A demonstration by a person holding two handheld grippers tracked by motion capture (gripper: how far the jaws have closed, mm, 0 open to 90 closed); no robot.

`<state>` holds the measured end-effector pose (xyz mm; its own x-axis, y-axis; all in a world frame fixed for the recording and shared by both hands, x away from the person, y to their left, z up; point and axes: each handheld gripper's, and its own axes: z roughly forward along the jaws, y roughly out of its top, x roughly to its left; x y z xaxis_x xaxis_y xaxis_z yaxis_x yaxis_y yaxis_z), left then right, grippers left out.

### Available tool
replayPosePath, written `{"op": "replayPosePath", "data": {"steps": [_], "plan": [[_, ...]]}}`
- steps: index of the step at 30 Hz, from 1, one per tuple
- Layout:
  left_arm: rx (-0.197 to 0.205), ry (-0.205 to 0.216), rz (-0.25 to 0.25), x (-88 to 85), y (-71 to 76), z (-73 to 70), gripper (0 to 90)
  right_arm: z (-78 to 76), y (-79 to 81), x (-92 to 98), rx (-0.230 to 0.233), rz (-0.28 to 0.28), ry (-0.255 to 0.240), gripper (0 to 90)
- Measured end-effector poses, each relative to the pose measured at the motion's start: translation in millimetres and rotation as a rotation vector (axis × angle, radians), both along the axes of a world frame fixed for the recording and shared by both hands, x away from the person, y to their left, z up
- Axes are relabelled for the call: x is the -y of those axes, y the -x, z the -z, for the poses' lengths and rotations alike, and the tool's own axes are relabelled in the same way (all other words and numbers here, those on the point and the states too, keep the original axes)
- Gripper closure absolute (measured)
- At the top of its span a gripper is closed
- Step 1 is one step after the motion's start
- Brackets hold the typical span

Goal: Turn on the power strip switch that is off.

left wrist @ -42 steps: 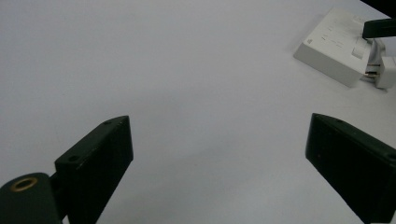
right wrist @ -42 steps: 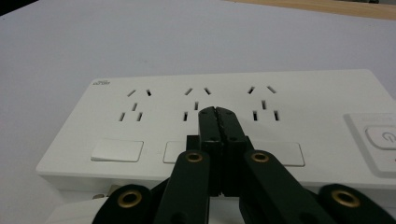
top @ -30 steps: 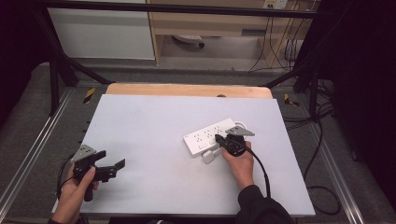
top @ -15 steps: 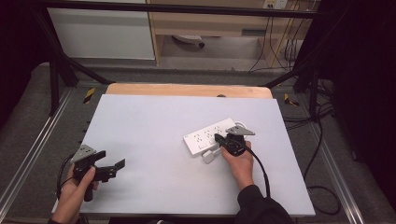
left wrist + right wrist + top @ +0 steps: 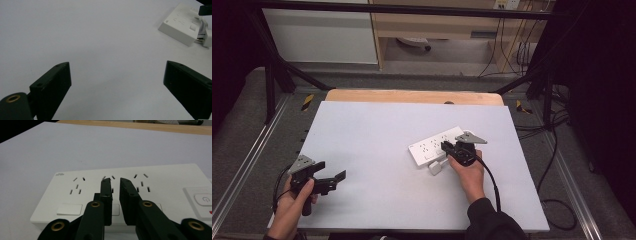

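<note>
Overhead and claw-mounted views of the white counter [image 5: 377, 130]. A white power strip [image 5: 435, 146] lies flat on the counter right of centre, angled so that its far end points up and to the right; in the right gripper view I count three socket groups on its top face and a power button at its right end [image 5: 205, 199]. A small white plug or adapter [image 5: 435, 167] sits just beside the strip's near edge; I cannot tell whether it touches.

My right claw [image 5: 446, 148] hangs over the strip's middle socket group [image 5: 115, 185]. Its jaws have just been opening from fully pressed together and now stand a narrow gap apart, with nothing between them; the pads grip nothing.

My left claw [image 5: 334, 176] rests low over bare counter near the front left corner, well apart from the strip. Its jaws are spread wide and empty [image 5: 116, 82], and the strip shows at the upper right of the left gripper view [image 5: 182, 23].
</note>
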<state>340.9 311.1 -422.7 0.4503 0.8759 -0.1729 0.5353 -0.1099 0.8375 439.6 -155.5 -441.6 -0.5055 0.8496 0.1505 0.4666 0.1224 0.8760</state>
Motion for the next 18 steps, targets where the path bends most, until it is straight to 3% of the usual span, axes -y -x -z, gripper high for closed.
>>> {"op": "replayPosePath", "data": {"steps": [12,18], "plan": [[-0.003,-0.005,-0.004,-0.1,-0.3,0.1,8.0,-6.7,-1.9,3.4,-0.022,0.014,-0.014,53.8],[-0.004,-0.007,-0.004,0.1,-0.4,0.2,8.0,-9.6,-4.4,1.2,-0.042,0.037,-0.006,33.0]]}}
